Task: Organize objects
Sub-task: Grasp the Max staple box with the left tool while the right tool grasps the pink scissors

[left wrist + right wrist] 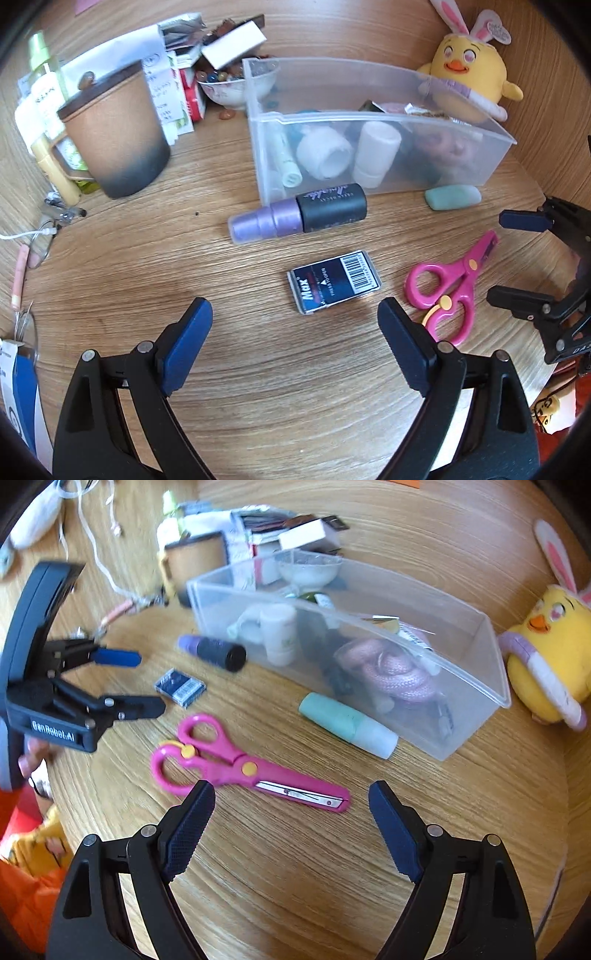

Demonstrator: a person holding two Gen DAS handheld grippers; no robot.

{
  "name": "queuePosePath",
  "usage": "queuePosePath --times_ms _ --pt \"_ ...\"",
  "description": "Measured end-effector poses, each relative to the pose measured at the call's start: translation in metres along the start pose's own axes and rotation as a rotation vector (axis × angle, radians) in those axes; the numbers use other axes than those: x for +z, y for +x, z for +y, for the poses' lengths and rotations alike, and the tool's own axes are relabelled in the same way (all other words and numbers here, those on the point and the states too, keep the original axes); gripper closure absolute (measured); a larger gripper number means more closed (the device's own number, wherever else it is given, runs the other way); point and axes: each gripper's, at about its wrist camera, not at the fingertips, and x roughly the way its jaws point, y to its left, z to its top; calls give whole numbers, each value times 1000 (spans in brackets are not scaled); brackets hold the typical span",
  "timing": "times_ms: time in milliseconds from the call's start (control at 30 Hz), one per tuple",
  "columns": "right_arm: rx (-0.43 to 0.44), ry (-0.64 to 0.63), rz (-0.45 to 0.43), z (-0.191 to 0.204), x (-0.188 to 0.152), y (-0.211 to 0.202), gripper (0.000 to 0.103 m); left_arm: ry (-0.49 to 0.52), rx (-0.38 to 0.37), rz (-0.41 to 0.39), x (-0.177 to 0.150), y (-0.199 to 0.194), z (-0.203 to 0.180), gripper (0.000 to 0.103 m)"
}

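A clear plastic bin (495,155) (491,672) holding several small containers stands on the wooden table. In front of it lie a purple-and-black spray bottle (299,214) (214,651), a dark blue staple box (334,282) (180,686), pink scissors (448,284) (236,764) and a mint tube (452,197) (347,723). My left gripper (294,312) (142,682) is open wide just short of the staple box, holding nothing. My right gripper (291,794) (511,258) is open above the scissors' blade end, also holding nothing.
A brown lidded mug (114,133), a bowl of stones (229,88) and a heap of papers and boxes (159,62) crowd the back left. A yellow plush chick (469,70) sits behind the bin. Glasses and a white cable (40,236) lie at the left edge.
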Motion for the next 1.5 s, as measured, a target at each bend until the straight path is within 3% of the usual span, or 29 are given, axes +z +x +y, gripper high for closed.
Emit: queuePosePath --times_ms 133,300,400,600,733,967,1200,1500 --pt "-23 -43 21 -2 5 7 25 23 1 14 2 6 -6 11" --pt "24 -90 33 -2 11 13 37 23 -2 14 3 10 -9 12" --pt "54 -105 34 -1 13 14 51 13 -3 2 3 9 -8 21" --pt "91 -94 44 2 11 12 79 3 5 -23 -3 1 -3 52" --pt "78 -54 41 3 1 4 86 -24 -8 -32 -14 -7 3 53" --pt "79 2 29 14 -16 -8 87 3 -86 -44 -32 -23 4 53" --pt "36 -3 13 31 -11 -3 83 82 -86 -55 -50 -30 -13 53" --pt "3 16 -10 38 -4 4 80 55 -96 -70 -43 -26 -21 39"
